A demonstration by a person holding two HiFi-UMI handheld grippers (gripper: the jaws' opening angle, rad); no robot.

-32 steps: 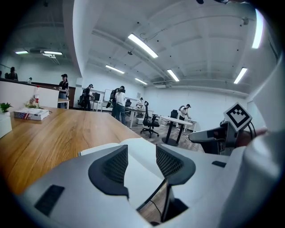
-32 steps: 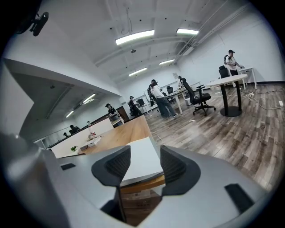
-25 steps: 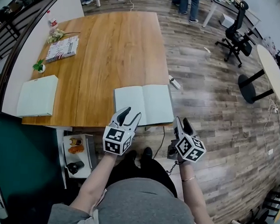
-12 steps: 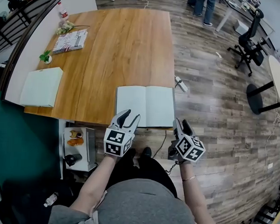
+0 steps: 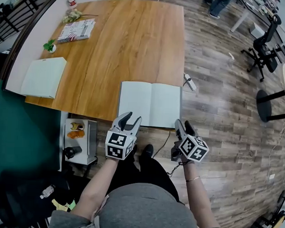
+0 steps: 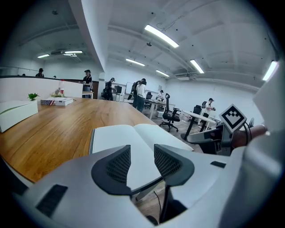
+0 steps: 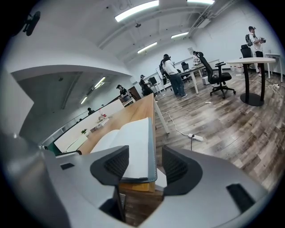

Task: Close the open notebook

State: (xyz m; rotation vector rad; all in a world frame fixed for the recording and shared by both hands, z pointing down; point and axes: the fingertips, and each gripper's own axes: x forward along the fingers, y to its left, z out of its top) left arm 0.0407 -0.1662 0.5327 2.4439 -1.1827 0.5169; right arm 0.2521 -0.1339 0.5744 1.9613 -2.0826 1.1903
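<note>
**Spotter:** Your left fingers (image 6: pixel 116 165) stand wide but are closing, with nothing between them. Your left gripper (image 5: pixel 132 117) tilts down toward the left page of the notebook (image 5: pixel 150 103).

**Second spotter:** Your right gripper (image 5: pixel 183 123) is opening. The notebook's near right corner shows between its jaws, untouched.

**Spotter:** Both your forearms reach forward, side by side, and the grippers sit just short of the table (image 5: pixel 126 45) edge.

**Second spotter:** The notebook lies open and flat at the table's near right corner.
</note>
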